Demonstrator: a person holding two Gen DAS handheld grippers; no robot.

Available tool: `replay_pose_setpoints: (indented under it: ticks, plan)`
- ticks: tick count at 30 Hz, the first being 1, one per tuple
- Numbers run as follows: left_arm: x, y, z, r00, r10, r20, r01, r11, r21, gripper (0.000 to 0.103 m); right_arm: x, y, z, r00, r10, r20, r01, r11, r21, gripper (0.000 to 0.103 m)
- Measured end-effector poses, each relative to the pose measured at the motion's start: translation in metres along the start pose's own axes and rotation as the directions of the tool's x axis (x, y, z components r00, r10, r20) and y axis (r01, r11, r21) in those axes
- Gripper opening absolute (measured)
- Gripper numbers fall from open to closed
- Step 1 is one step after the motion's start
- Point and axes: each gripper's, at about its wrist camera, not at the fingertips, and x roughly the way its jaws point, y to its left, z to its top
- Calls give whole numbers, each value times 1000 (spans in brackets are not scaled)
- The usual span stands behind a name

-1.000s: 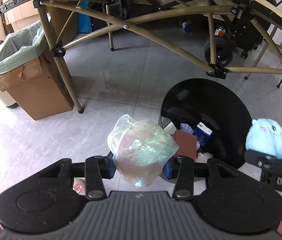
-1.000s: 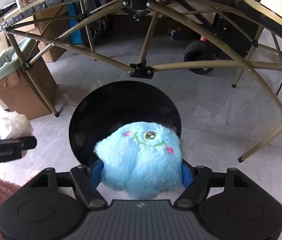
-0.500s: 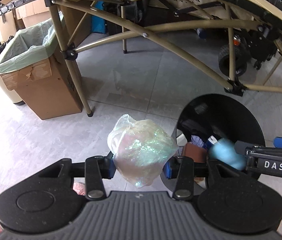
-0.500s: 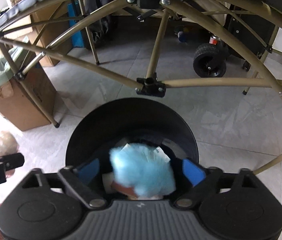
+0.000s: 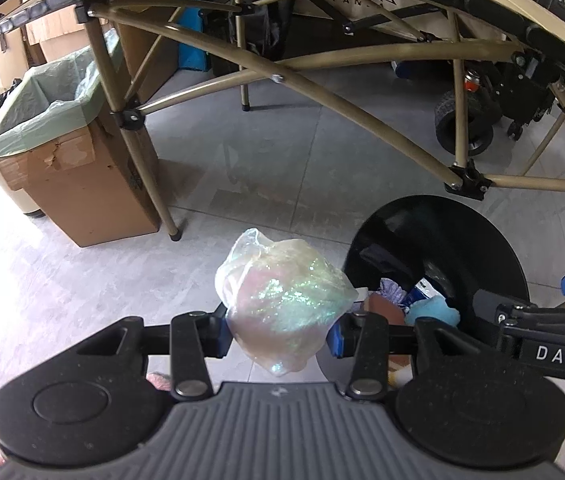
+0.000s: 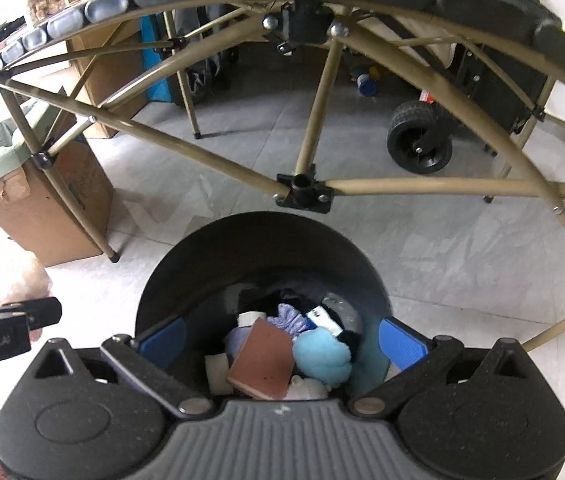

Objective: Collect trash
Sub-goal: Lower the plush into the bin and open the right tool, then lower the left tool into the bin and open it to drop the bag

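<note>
Blue plush [image 6: 322, 356] has dropped from right tongs [image 6: 282, 340], now spread empty, into black bin [image 6: 258, 240]; left tongs [image 5: 280, 334] pinch crumpled bag [image 5: 282, 304], bin just right of it, left hand nearer

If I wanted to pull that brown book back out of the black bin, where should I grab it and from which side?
Probably by its raised far edge, coming straight down from above. The brown book lies tilted on the pile inside the black bin, one corner lifted clear near the blue plush toy. The bin's wall blocks any sideways approach, so pinch across the book's thin edge. The right gripper hangs open right over it.
</note>
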Motion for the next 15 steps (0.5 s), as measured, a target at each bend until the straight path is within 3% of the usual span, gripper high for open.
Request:
replay_pose_setpoints:
  ticks: [15]
  plan:
    - [11,-78,16,997,-82,4,81,991,109,44,-28,-77,-9,990,-139,9,136,975,178,103]
